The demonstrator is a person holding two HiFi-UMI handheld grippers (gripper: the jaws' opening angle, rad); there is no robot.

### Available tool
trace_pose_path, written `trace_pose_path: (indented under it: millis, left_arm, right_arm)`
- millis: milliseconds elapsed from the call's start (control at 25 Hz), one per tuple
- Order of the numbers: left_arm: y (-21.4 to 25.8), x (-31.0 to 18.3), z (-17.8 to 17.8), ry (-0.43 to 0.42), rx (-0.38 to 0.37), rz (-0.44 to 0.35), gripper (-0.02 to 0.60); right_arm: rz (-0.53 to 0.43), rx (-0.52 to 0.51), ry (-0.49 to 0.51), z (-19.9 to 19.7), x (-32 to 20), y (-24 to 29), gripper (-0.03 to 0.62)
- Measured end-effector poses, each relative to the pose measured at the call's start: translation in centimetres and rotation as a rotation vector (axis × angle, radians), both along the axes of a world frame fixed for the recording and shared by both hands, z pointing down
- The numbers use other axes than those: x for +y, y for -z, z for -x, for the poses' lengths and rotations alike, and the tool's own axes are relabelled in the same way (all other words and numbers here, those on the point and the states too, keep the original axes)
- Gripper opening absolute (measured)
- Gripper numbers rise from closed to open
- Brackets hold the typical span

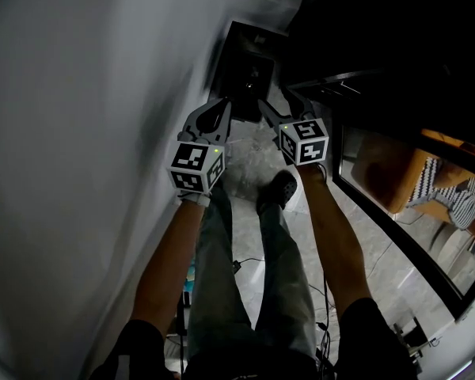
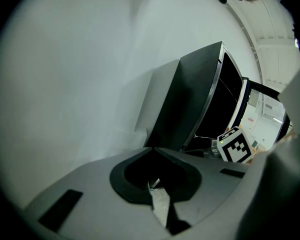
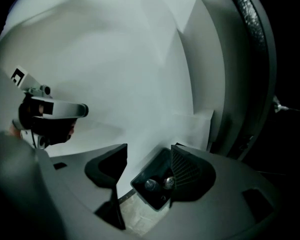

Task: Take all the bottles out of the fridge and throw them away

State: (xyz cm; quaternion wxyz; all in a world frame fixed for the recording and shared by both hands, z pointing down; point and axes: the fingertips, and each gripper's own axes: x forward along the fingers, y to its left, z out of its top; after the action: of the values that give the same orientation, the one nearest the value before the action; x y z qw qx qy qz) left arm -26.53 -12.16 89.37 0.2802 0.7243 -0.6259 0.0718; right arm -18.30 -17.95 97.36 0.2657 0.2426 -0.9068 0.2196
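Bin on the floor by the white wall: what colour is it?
Black or very dark grey. The bin shows best in the right gripper view.

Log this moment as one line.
left gripper: shut, empty | right gripper: open, empty, aimed at dark rectangular bin on floor | in bin: two round shiny tops, probably bottles

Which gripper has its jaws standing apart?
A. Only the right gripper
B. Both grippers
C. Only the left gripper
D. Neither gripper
A: in its own view the right gripper shows a wide gap between its jaws, with the black bin visible through it, while the left gripper has its jaws meeting at the tips.
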Motion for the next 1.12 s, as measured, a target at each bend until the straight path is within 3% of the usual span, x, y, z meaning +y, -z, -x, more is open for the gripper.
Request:
trace_pose_path:
  millis: [200, 280, 520, 680, 920, 1120]
  left_arm:
    - [2.3, 1.2, -2.3, 0.016, -0.003, -0.005, 0.006]
    - [3.8, 1.7, -3.7, 0.021, -0.004, -0.007, 0.006]
    - [11.6, 4.2, -11.3, -0.031, 0.078, -0.045, 0.006]
    - [18.4, 3.3, -16.5, -0.081, 0.072, -0.090, 0.006]
    - [27.2, 3.5, -23.9, -0.120, 0.109, -0.129, 0.005]
    - [32.3, 4.1, -27.7, -0.179, 0.068, -0.140, 0.006]
  right_arm:
    - [-0.064, -0.001, 0.000, -3.5, 2.7, 4.5, 0.061]
    - [-0.073, -0.013, 0.001, -5.0, 3.7, 7.0, 0.009]
    - [-0.042, -0.092, -0.045, -11.4, 6.8, 16.6, 0.009]
    - [-0.055, -0.139, -0.111, -16.1, 5.7, 24.2, 0.009]
    - [-0.113, -0.131, -0.168, -24.1, 6.5, 34.7, 0.009]
    - [-0.131, -0.154, -0.228, -29.2, 7.2, 40.9, 0.009]
